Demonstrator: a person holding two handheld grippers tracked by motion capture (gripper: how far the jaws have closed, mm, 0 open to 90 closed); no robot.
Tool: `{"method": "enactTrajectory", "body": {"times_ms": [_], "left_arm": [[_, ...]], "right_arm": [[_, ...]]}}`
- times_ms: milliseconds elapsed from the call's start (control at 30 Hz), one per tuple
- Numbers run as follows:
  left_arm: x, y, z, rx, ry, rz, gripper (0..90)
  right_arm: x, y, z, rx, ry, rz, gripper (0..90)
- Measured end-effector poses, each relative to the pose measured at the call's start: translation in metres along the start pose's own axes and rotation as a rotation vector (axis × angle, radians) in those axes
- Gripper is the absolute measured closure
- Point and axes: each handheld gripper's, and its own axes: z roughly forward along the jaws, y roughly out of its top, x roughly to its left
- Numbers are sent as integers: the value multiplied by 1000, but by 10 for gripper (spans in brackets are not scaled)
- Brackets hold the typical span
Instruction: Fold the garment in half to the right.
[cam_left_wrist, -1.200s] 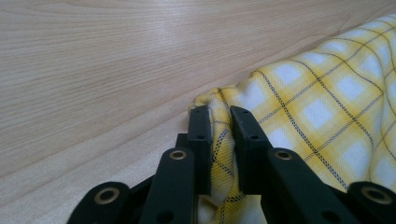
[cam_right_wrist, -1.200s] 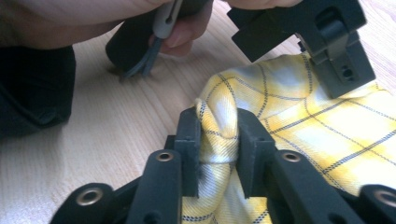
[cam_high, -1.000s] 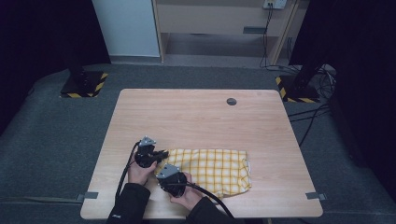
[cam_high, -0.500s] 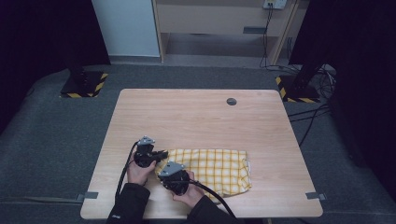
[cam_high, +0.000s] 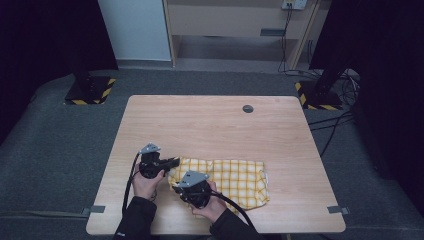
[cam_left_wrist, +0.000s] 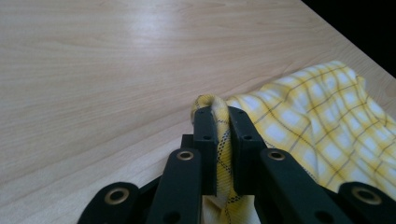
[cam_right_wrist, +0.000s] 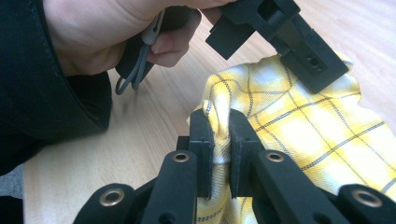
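floor: grey carpet | table: light wood | rear: wooden cabinet

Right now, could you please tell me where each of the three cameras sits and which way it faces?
High view: fixed above the person's side, looking forward and down on the table; forearms, both hands, the left gripper and the right gripper show.
Left gripper view: rides the left gripper, looking along its jaws, shut on the yellow checked cloth.
Right gripper view: rides the right gripper, jaws shut on the cloth's edge; the left hand and a dark sleeve show beyond.
All three share the cloth and the table.
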Motion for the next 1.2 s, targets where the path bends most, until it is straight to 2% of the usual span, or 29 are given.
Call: {"method": "enactTrajectory", "body": {"times_ms": [233,400,633,933,1200], "left_arm": [[-29,22,-3,-9,-8,64,825],[-45,33,-4,-7,-9,93,825],[-60,44,-1,-1,-18,120,824],[-76,57,11,21,-33,132,823],[-93,68,25,42,-52,156,822]], "right_arm": [[-4,4,-19,-30,14,9,822],[-8,6,-34,-56,25,24,818],[-16,8,-56,-75,39,43,815],[-25,4,-75,-91,23,47,810],[-35,-4,-95,-109,14,74,809]]}}
